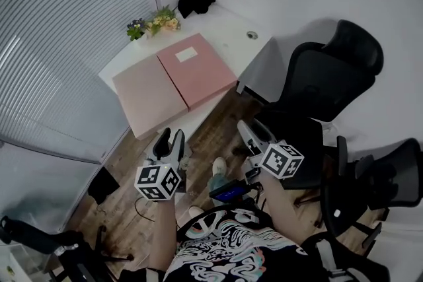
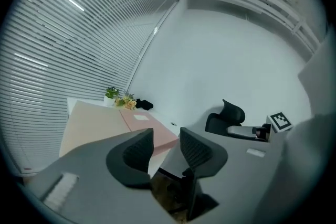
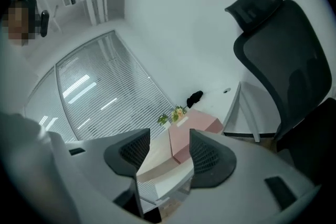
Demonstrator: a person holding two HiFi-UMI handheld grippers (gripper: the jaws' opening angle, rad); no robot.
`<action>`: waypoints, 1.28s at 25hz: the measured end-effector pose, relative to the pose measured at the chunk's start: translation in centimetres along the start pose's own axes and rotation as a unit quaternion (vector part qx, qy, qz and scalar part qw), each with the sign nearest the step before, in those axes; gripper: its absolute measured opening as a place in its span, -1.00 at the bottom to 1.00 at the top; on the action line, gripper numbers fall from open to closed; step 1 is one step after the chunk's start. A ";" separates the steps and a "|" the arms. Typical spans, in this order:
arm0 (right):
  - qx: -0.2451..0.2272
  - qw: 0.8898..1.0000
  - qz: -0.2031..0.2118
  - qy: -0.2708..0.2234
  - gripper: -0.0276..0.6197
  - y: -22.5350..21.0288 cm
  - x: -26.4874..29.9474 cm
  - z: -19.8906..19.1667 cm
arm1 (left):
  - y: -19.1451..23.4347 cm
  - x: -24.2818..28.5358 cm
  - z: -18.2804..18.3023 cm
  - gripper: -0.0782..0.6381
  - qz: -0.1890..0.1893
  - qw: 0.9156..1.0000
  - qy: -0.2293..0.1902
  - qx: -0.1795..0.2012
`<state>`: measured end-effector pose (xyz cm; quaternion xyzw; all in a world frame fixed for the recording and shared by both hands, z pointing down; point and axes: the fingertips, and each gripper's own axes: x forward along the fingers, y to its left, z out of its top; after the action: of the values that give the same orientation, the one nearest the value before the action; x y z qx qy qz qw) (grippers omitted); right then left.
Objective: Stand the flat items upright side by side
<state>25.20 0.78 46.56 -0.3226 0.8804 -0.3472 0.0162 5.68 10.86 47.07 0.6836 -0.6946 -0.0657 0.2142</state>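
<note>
Two flat pink boxes lie side by side on the white desk (image 1: 228,33): a paler one (image 1: 149,102) on the left and a rosier one (image 1: 197,69) with a white label on the right. Both lie flat and touch along one long edge. My left gripper (image 1: 169,139) and right gripper (image 1: 248,133) hang over the wooden floor, short of the desk's near edge. Both are open with nothing between their fingers. The left gripper view shows its jaws (image 2: 167,147) apart, with the boxes (image 2: 97,123) beyond. The right gripper view shows its jaws (image 3: 169,147) apart, with the rosier box (image 3: 197,123) ahead.
A small pot of flowers (image 1: 155,23) and a black object (image 1: 195,2) sit at the desk's far end. A black office chair (image 1: 330,72) stands right of the desk, and another (image 1: 390,181) is nearer right. Window blinds (image 1: 59,43) run along the left.
</note>
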 end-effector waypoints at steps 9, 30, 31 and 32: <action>0.013 1.000 0.011 0.024 -0.17 -6.3 9.8 5.1 | 1.3 12.5 2.2 -0.33 0.009 0.999 0.030 0.022; 0.057 0.991 -0.054 0.110 -0.08 -15.1 19.1 3.0 | 4.0 22.8 -2.1 -0.31 -0.009 0.989 0.148 0.029; 0.060 0.990 -0.057 0.111 -0.07 -15.5 19.4 2.9 | 4.4 23.0 -2.4 -0.31 -0.005 0.988 0.155 0.025; 0.063 0.990 -0.062 0.112 -0.05 -15.9 19.6 2.7 | 4.7 23.1 -2.8 -0.31 -0.003 0.987 0.162 0.020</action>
<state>19.22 -20.90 58.24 -0.3341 0.8312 -0.4364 -0.0839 3.04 -10.93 56.21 0.6912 -0.6502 0.0595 0.3097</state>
